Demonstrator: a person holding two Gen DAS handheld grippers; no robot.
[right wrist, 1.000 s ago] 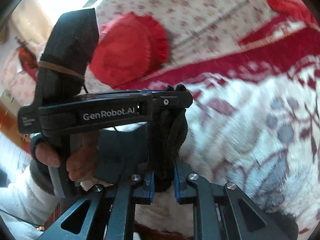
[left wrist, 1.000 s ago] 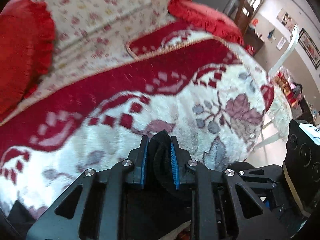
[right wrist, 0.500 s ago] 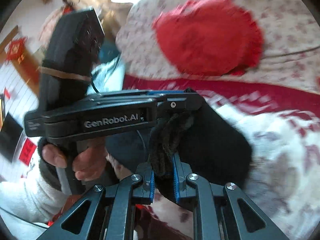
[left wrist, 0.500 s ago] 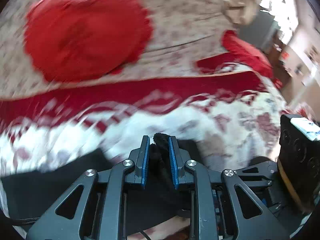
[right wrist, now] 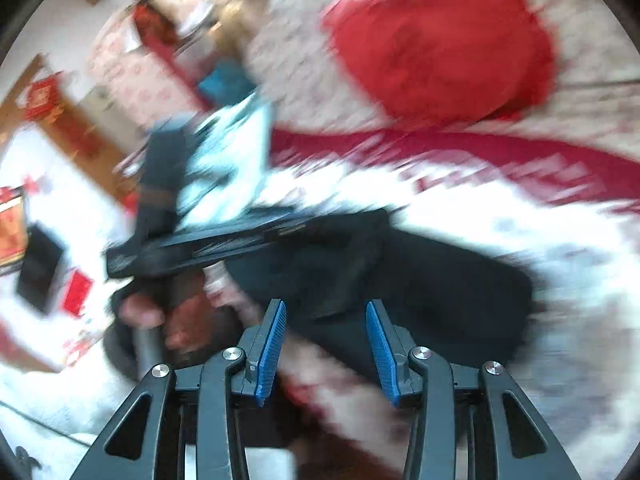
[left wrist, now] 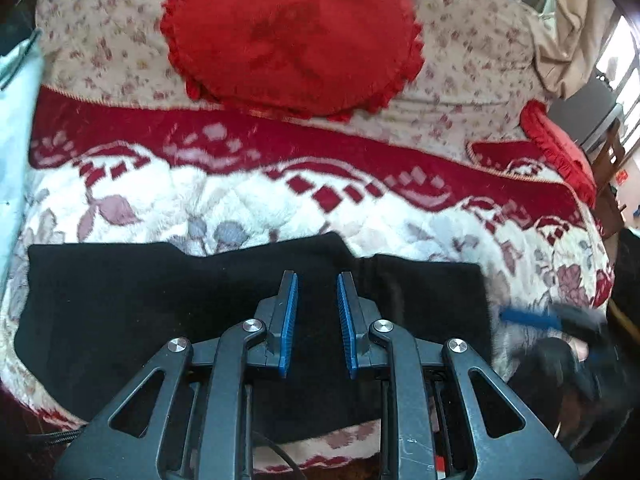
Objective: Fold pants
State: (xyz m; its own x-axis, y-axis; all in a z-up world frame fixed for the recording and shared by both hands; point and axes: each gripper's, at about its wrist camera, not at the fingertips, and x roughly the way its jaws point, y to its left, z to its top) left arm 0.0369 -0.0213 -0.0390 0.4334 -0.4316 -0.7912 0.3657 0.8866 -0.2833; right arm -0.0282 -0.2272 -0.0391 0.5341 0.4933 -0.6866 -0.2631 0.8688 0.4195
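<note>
From the left wrist, the left gripper (left wrist: 317,312) hovers with its blue-padded fingers spread and empty; the black fleece pants (left wrist: 160,300) lie flat beneath and around it on the red-and-white floral blanket (left wrist: 248,204), a round red frilled cushion (left wrist: 292,36) beyond.

From the blurred right wrist, the right gripper (right wrist: 325,340) gapes wide, the pants (right wrist: 440,292) just ahead.

The pants (left wrist: 168,292) looked like soft matt black fleece, the blanket (left wrist: 248,200) was fuzzy plush, the far round cushion (left wrist: 292,36) frilly red cloth, and the fingers (left wrist: 289,316) had ribbed blue pads.
</note>
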